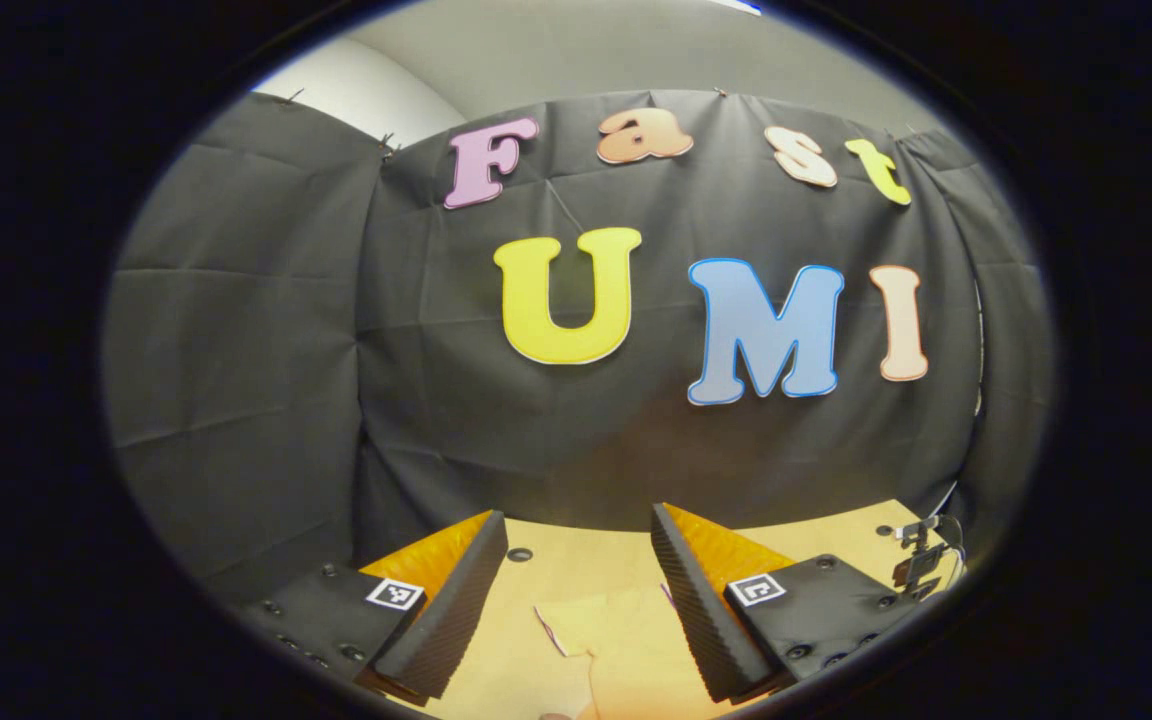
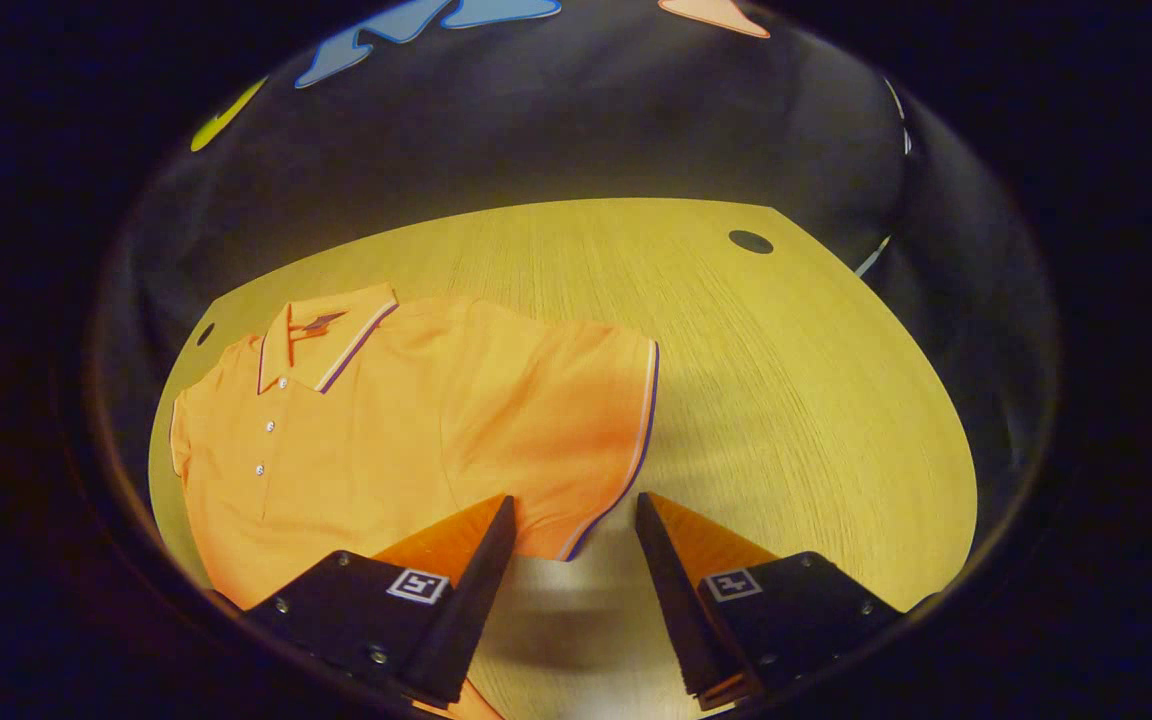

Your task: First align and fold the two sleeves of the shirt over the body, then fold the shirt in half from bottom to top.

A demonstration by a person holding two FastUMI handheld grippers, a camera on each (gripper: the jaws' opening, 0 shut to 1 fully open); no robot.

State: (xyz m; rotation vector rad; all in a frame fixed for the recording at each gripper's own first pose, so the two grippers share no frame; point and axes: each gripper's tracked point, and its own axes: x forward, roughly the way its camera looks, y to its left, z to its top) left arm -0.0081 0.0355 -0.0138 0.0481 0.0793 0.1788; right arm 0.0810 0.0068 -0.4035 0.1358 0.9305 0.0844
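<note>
Meanwhile, in the right gripper view, the orange polo shirt [image 2: 386,440] lies flat on the wooden table [image 2: 786,380], face up, its collar [image 2: 326,345] toward the table's far left edge and its body running to the near left edge. One short sleeve [image 2: 576,430] spreads out toward the middle of the table, its striped cuff [image 2: 636,440] unfolded. The right gripper [image 2: 571,520] hangs just above the low corner of that cuff with its jaws wide apart, holding nothing. In the left gripper view, the left gripper [image 1: 581,560] is likewise spread wide and empty, pointing at the booth wall, with a pale fold of the shirt [image 1: 616,640] on the table [image 1: 576,565] between and below its fingers.
</note>
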